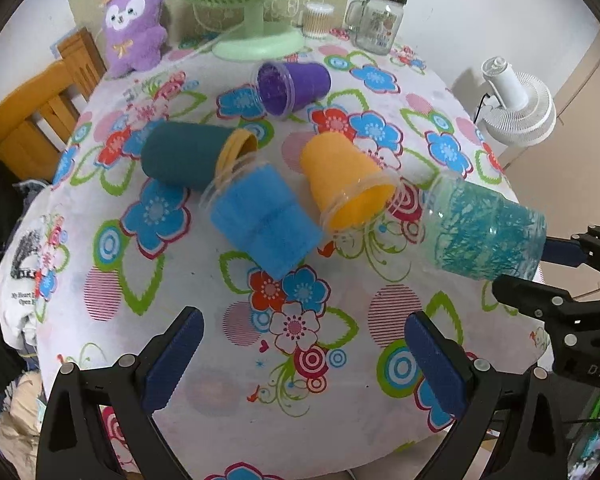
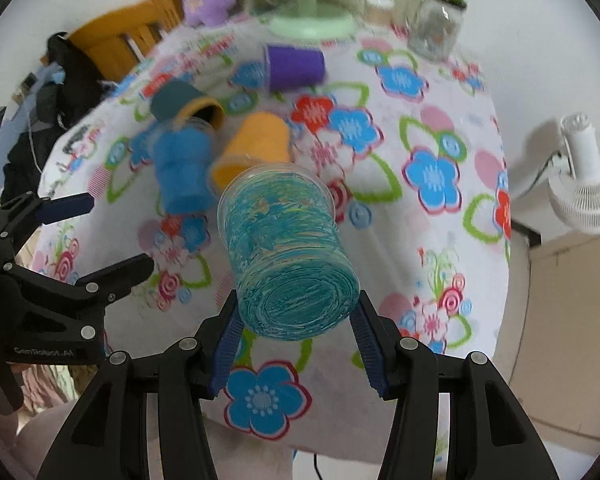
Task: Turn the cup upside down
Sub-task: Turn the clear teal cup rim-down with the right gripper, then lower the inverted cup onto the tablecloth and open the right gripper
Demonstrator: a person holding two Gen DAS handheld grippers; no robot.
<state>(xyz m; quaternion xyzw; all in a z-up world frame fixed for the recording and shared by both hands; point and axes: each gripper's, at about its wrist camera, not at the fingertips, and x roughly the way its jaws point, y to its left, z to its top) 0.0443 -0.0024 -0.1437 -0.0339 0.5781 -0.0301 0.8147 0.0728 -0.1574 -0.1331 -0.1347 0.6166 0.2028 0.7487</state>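
Right gripper (image 2: 298,322): jaws closed on teal cup (image 2: 288,252) near its base, held tilted above bench (image 2: 440,240). Left gripper (image 1: 300,344): jaws wide open, holding nothing.

Teal-streaked clear cup (image 2: 288,256), tilted, held aloft

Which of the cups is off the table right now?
The teal-streaked clear cup, clamped at its base by the right gripper. The purple, dark teal, blue and yellow cups all lie on the tablecloth.
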